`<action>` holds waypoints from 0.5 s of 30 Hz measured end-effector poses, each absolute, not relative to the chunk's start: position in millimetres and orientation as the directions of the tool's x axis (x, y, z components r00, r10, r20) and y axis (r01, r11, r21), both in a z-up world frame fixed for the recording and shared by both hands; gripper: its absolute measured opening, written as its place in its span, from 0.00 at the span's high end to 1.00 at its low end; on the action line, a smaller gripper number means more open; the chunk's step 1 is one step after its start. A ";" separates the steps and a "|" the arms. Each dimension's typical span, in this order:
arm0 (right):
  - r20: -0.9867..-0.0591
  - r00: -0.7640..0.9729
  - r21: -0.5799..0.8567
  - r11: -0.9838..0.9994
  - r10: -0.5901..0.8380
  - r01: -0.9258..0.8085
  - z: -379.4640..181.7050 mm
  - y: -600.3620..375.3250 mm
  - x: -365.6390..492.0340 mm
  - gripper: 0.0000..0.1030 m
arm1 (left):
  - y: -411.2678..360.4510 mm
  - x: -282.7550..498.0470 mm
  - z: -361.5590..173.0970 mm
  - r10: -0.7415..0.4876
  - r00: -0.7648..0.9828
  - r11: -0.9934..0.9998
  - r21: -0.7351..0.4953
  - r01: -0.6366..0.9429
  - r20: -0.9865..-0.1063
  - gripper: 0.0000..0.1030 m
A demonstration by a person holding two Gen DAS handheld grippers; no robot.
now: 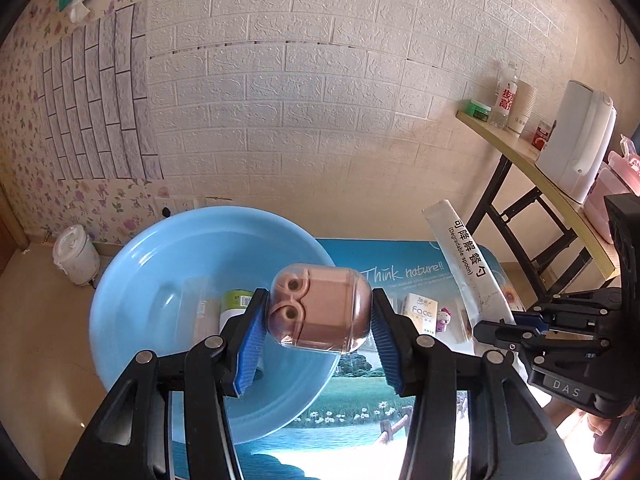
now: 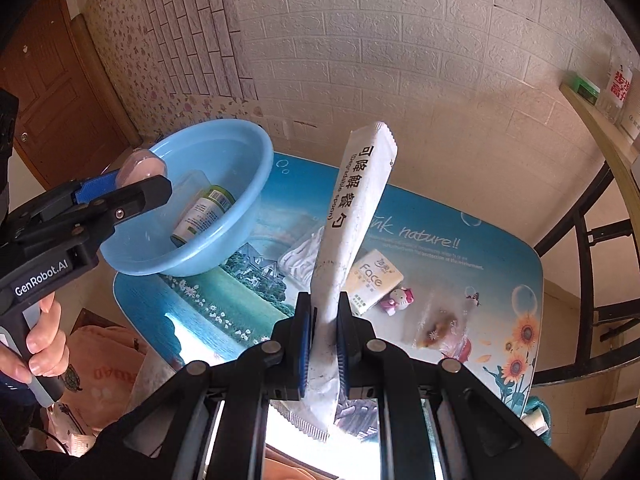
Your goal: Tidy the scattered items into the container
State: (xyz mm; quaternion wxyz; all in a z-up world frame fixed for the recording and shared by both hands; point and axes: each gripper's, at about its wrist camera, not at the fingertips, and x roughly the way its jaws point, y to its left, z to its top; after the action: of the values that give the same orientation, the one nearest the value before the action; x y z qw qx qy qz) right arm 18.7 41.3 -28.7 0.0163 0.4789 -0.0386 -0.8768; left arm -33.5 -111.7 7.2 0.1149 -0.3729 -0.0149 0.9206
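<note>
Above a small table with a printed landscape top (image 2: 460, 264), two hand-held grippers each carry one item toward a light blue basin (image 1: 132, 280) that sits at the table's far left corner.

The left gripper (image 1: 318, 312) has its blue pads pressed against the two sides of a small rounded case (image 1: 320, 308) — clear shell, brownish inside. From its own camera the case hangs in front of the basin's near right rim; from the right wrist view it sits just at the rim on the basin's left side. This hand is the nearer one to the container. A green-labelled bottle (image 2: 204, 212) already lies tilted inside.

The right gripper (image 2: 323, 332) is pinched almost fully together on the lower part of a long white paper sachet (image 2: 352, 216) printed "Degradable spoon". Its long axis rises up and away from the fingers, leaning slightly right, top end free. The basin lies to the left and beyond it — well apart.

On the table, not yet collected, lie a "Face" tissue pack (image 2: 374, 280), a small pink figure (image 2: 396, 300), a white cloth (image 2: 300, 260) and a clear wrapped snack (image 2: 440, 324).

The left hand's release looks likely to come first; the sachet must then travel leftward.
</note>
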 end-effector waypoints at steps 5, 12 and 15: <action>-0.837 -0.540 0.093 -0.995 -0.092 0.025 -30.3 25.8 3.7 0.89 | -134.3 -39.5 4.6 0.189 -0.697 -0.981 -0.098 -0.168 -0.692 0.54; -0.832 -0.543 0.105 -0.993 -0.113 0.046 -25.9 2.3 -4.2 0.89 | -159.3 -46.2 5.9 0.163 -0.710 -0.986 -0.088 -0.141 -0.686 0.54; -0.826 -0.551 0.113 -0.992 -0.122 0.050 -20.5 -2.5 -8.9 0.89 | -167.2 -50.4 4.7 0.149 -0.713 -0.988 -0.079 -0.131 -0.685 0.54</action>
State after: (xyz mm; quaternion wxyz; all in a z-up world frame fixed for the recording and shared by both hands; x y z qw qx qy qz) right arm -8.9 -2.5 -20.5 0.0489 0.4713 -0.0380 -0.8798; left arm -50.4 -167.2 4.7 0.0757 -0.3712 -0.0121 0.9254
